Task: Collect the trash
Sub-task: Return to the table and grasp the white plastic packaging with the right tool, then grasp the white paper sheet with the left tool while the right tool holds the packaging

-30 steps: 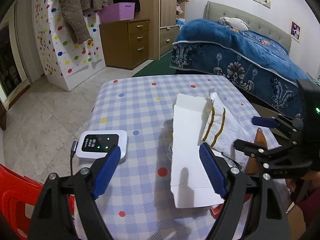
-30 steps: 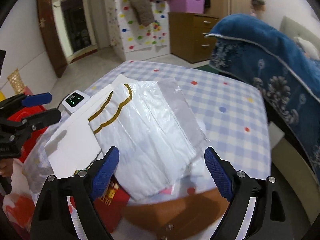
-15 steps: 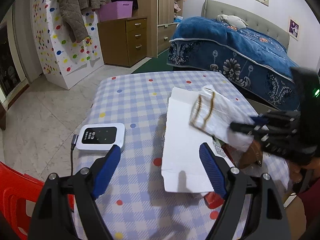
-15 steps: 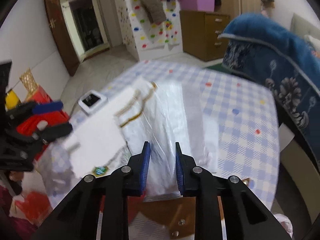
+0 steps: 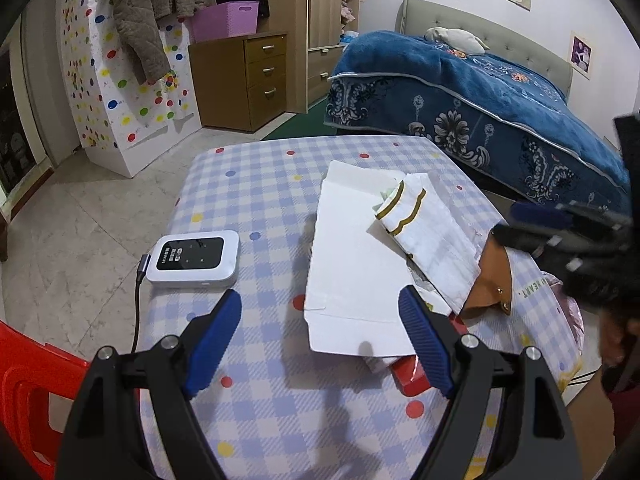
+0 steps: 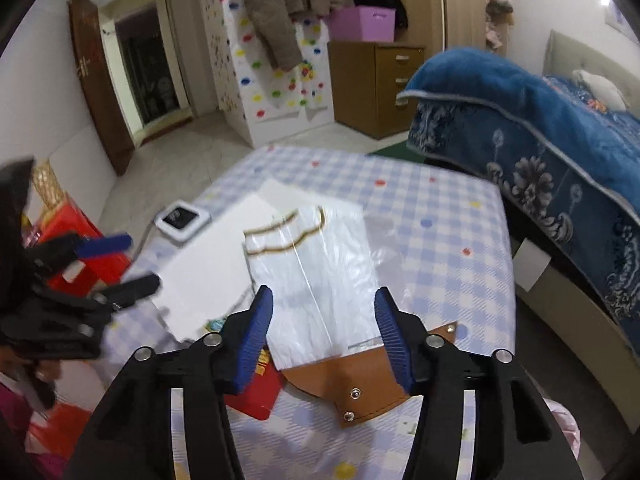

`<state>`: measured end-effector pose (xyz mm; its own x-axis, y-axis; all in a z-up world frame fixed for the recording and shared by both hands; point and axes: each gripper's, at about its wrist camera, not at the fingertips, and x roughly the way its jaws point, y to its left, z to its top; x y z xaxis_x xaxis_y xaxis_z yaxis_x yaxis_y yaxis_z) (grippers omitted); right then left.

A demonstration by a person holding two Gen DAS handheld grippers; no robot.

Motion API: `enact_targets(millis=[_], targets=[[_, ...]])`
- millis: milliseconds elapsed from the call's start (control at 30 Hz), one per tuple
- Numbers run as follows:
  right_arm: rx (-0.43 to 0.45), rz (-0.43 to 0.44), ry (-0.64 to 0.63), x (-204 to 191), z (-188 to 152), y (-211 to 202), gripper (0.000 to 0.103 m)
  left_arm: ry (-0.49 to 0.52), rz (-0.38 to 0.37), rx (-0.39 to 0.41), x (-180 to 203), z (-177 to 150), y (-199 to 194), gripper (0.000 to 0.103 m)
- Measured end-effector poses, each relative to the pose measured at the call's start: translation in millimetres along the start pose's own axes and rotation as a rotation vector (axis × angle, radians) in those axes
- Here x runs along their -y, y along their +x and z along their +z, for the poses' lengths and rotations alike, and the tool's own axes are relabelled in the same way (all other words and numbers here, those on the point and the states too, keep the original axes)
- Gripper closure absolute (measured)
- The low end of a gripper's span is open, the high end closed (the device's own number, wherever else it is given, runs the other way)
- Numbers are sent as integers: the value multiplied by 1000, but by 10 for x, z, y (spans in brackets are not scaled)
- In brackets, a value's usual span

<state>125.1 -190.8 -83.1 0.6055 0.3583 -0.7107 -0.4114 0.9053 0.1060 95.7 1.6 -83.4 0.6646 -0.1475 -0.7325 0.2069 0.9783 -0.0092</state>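
A white plastic bag with two gold stripes [image 5: 428, 232] [image 6: 320, 276] lies on a flat white cardboard sheet [image 5: 348, 264] [image 6: 208, 276] on the checked table [image 5: 260, 184]. A brown leather flap [image 6: 360, 384] and a red packet [image 6: 256, 392] lie under them near the front edge. My left gripper [image 5: 320, 340] is open and empty above the table's near side. My right gripper [image 6: 324, 332] is open, its fingers either side of the bag's near end. In the left wrist view it [image 5: 568, 232] is blurred at the right edge.
A white device with a dark screen and cable [image 5: 192, 258] lies at the table's left. A red plastic stool [image 5: 24, 384] stands at the lower left. A bed with a blue cover [image 5: 480, 92] is beyond the table. A pink bag [image 5: 568, 316] hangs at the table's right.
My right gripper was open a second ago, closed half a second ago, and has opened again; the striped bag has shifted on the cardboard. My left gripper stayed open and drew back slightly.
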Motion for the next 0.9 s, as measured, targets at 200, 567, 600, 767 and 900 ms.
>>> enact_targets(millis=[200,567,600,767,900], targets=[[-91,-26,-14,35,-61,503,42,-3,12,-11,-25,51,109,24],[-45,-5,-26,-3,3,313,100,-2,1,-23,-34,16,130,24],[-21,-12,-18,9,43,215,100,-2,1,-17,-38,14,93,24],[84,-126,36,65,225,-290,102,-5,3,-6,-37,-4,7,24],[71,-205,87,117,92,-468,102,-10,-5,-22,-26,-30,52,24]])
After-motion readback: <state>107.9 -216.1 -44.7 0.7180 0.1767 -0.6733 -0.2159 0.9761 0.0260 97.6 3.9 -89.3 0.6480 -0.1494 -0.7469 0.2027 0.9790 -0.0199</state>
